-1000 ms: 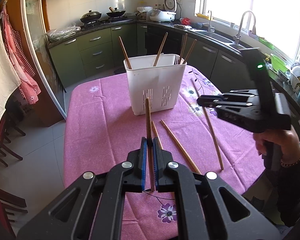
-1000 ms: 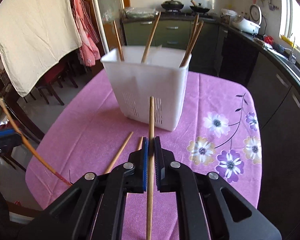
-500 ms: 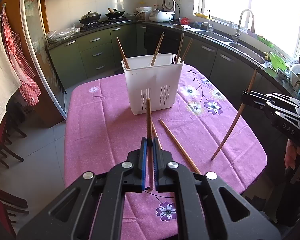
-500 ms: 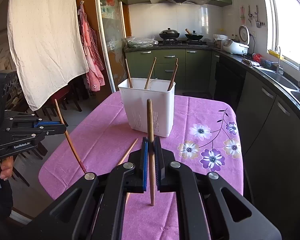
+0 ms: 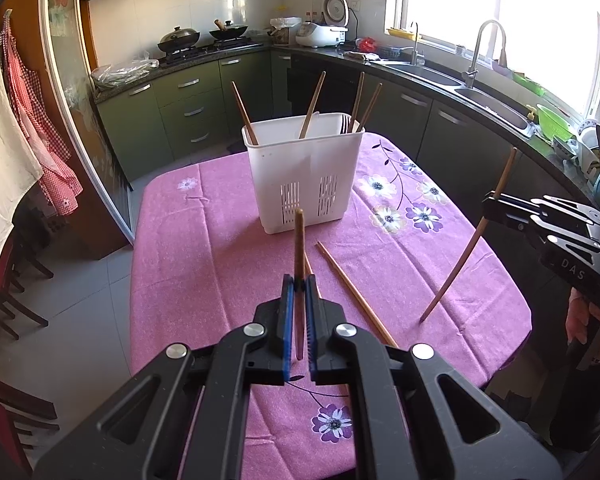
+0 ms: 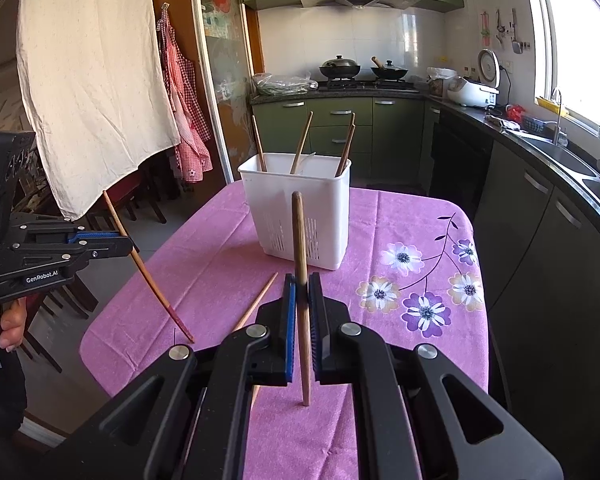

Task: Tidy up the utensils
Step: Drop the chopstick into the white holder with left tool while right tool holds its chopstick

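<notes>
Left gripper (image 5: 296,284), seen along its own fingers: the jaws are closed on a wooden chopstick (image 5: 299,248), which is pinched near its middle and stands steeply, its upper end toward the white holder (image 5: 304,184) and its lower end hanging clear of the cloth. Holding it near mid-length probably keeps the stick from swinging and leaves a free end to lower into the holder.

Right gripper (image 6: 302,284), seen from its own camera: the jaws are likewise clamped on a second chopstick (image 6: 300,280), also near upright, with its narrow tip pointing down above the tablecloth (image 6: 400,216). In the left view this gripper sits off the table's right edge, its stick slanting down toward the cloth.

Beyond both grippers, the holder stands toward the far end of the table, well apart from either held stick. Four chopsticks already lean inside it, spread toward different corners; whether inner dividers separate them cannot be told. Slots in its front wall presumably let water drain.

Between the left gripper and the holder, two loose chopsticks (image 5: 354,292) lie flat on the cloth, one partly hidden behind the held stick. They appear to be the remaining work; the two sticks in hand seem ready to be carried to the holder's open top.
</notes>
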A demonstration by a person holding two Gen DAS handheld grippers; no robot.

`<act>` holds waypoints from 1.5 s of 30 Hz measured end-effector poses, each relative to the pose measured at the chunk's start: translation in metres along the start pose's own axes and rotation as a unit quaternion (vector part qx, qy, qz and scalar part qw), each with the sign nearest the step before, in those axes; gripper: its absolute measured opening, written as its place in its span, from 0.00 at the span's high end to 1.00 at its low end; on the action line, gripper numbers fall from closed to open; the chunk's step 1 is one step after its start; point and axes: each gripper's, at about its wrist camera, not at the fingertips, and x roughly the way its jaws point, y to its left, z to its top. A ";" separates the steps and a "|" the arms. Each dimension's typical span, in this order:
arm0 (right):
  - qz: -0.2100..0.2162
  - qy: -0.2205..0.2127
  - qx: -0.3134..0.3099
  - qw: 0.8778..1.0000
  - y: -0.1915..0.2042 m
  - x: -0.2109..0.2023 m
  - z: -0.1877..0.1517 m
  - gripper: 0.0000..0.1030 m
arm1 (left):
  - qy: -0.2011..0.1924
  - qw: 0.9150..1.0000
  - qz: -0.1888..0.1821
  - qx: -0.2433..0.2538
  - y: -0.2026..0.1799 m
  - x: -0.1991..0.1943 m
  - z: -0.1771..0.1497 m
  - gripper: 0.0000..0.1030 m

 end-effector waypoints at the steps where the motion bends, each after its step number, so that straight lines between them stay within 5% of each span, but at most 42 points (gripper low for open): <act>1: -0.001 0.001 0.000 1.000 0.000 0.001 0.000 0.93 | -0.001 1.000 0.000 0.000 0.000 -0.001 0.002 0.95; 7: 0.001 0.000 0.001 1.000 -0.001 0.001 0.000 0.93 | -0.011 1.000 -0.007 0.001 0.001 -0.009 0.027 0.95; 14: 0.005 -0.002 0.002 1.000 -0.003 0.000 -0.003 0.93 | -0.056 0.998 -0.025 -0.010 0.010 -0.037 0.097 0.95; 26: 0.016 -0.003 0.007 1.000 -0.011 -0.002 -0.005 0.93 | -0.139 0.990 0.020 -0.029 0.017 -0.032 0.203 0.95; 37: 0.021 -0.001 0.009 1.000 -0.015 -0.002 -0.007 0.93 | -0.067 0.996 0.036 -0.045 0.030 0.061 0.204 0.94; 45: 0.022 -0.001 0.011 1.000 -0.014 -0.001 -0.006 0.93 | -0.039 0.998 0.030 -0.034 0.028 0.081 0.184 0.86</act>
